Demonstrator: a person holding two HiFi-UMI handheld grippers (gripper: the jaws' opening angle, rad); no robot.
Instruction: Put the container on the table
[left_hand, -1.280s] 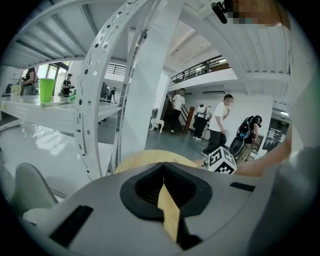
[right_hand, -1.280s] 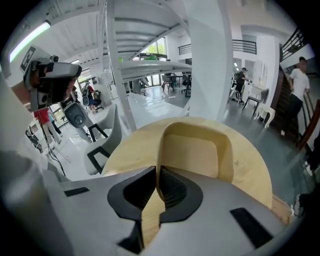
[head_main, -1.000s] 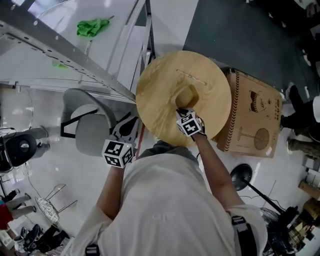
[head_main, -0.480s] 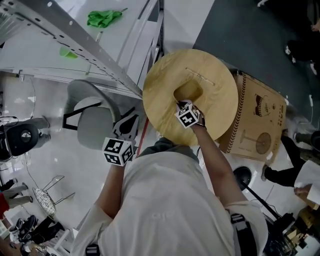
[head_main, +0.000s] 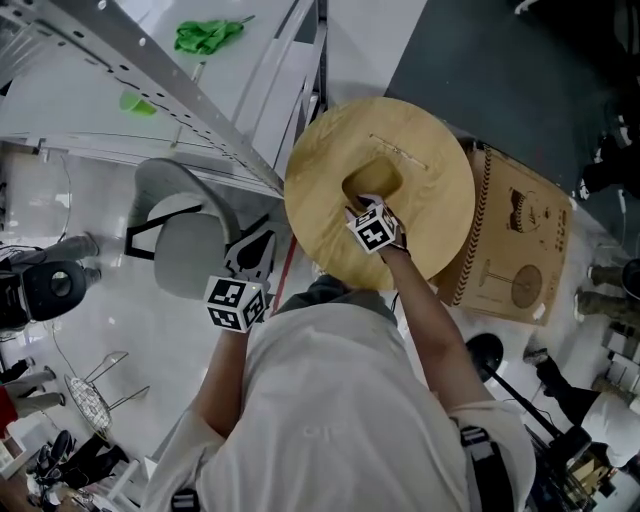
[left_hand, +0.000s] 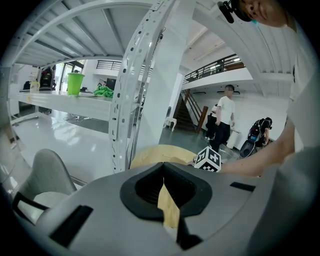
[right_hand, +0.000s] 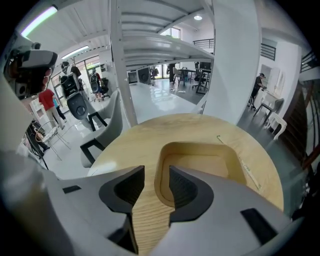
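A shallow wooden container (head_main: 375, 180) with rounded corners rests near the middle of the round wooden table (head_main: 435, 225). My right gripper (head_main: 362, 207) points down at the container's near side. Its jaws are opening, with the container's (right_hand: 200, 167) near rim in the gap and neither pad pressing on it; the right gripper (right_hand: 156, 178) shows bare table (right_hand: 150, 145) below the gap. My left gripper (head_main: 260, 247) hangs off the table's near left edge, jaws together and holding nothing. In the left gripper view the left gripper (left_hand: 163, 182) faces the table (left_hand: 160, 151).
A cardboard box (head_main: 510, 240) stands against the table's right side. A grey chair (head_main: 185, 250) sits to the left, under a slanting metal frame (head_main: 150, 90). A green cloth (head_main: 205, 35) lies on a white surface beyond. A person (left_hand: 224, 117) stands far off.
The right gripper and the container have shifted slightly toward the table's middle, then held still over the last half second. The left gripper has stayed beside the chair.
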